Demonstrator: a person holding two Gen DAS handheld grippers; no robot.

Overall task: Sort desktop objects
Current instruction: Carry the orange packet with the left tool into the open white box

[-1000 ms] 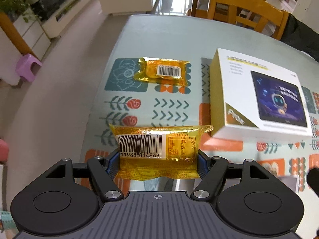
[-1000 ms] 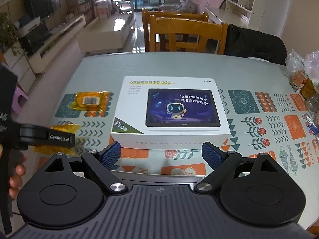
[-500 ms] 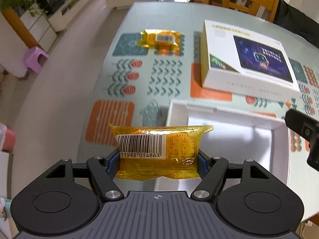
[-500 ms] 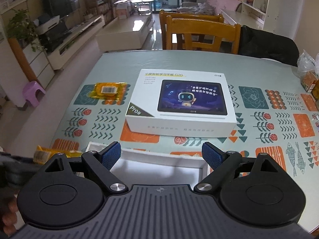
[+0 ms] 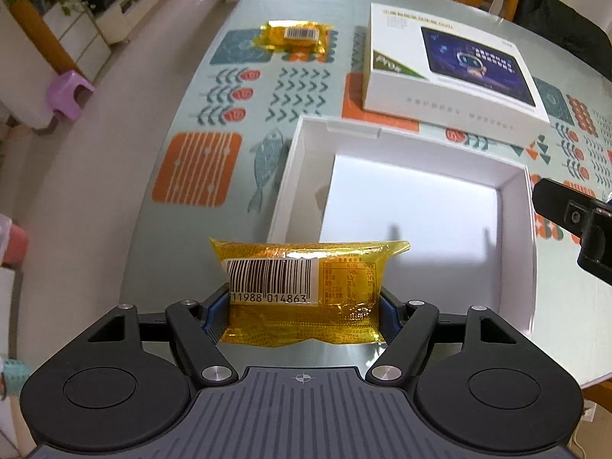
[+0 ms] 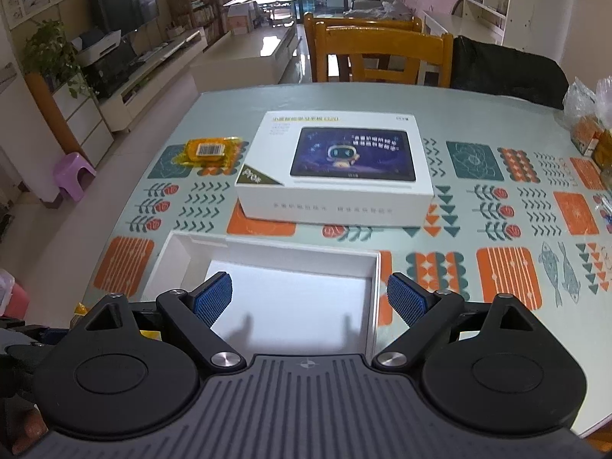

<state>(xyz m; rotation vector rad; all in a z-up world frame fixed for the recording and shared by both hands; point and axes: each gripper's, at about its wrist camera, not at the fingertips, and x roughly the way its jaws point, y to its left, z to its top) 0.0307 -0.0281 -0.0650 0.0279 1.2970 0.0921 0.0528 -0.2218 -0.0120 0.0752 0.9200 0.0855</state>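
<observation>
Left hand-held gripper (image 5: 304, 311) clamped, right hand-held gripper (image 6: 309, 298) agape

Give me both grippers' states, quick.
Left gripper: shut on the yellow snack packet.
Right gripper: open, holding nothing, above the white open box.

You have bright daylight from the glass doors at the far end of the room, glaring off the glossy pale floor (image 6: 283, 49). Two soft finger shadows fall inside the open white cardboard box (image 6: 290, 306). The shiny yellow plastic snack packet (image 5: 306, 290) catches highlights. Fisheye distortion bends the patterned table's (image 5: 244, 114) edge; corners vignette black; the closed white tablet box (image 6: 336, 168) looks slightly soft.
</observation>
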